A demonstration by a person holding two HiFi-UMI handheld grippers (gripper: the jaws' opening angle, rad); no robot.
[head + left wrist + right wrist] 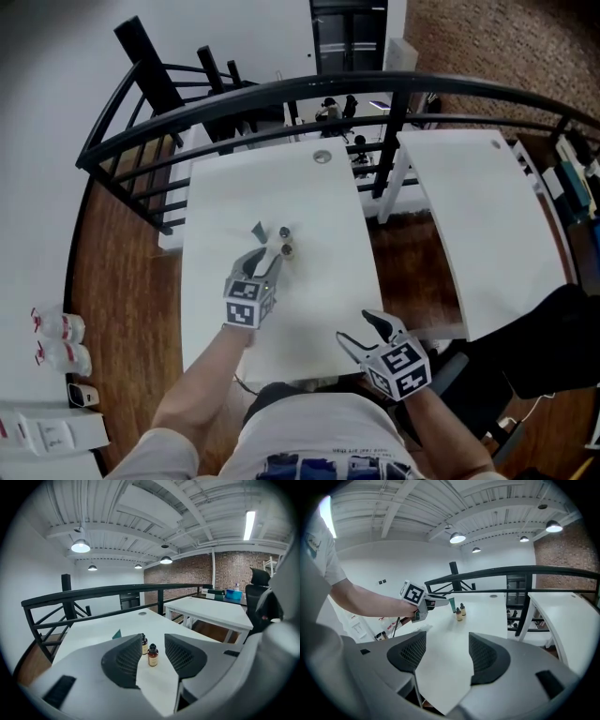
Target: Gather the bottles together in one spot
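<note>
The white table [281,187] inside the black railing [122,141] carries the whole job. The left gripper [270,255] is held over the middle of the table, jaws part open and clasping nothing. The right gripper [359,330] is at the table's near edge, well apart from the work, its jaws likewise spread and empty. Two small amber bottles stand upright near the table's middle, the near bottle [153,655] just beside the far bottle [144,645], so I judge the gathering done for all that is on this table. A small teal item [258,228] sits to their left. The near bottle appears to stand just ahead of the left jaw tips and untouched, though the view from above is too small to say how much clearance there is. That is the main risk. A careless sideways move of the left gripper could clip the near bottle, knock it into its neighbour and topple both, since they are narrow and tall for their base. A rolling bottle could reach the table edge.
</note>
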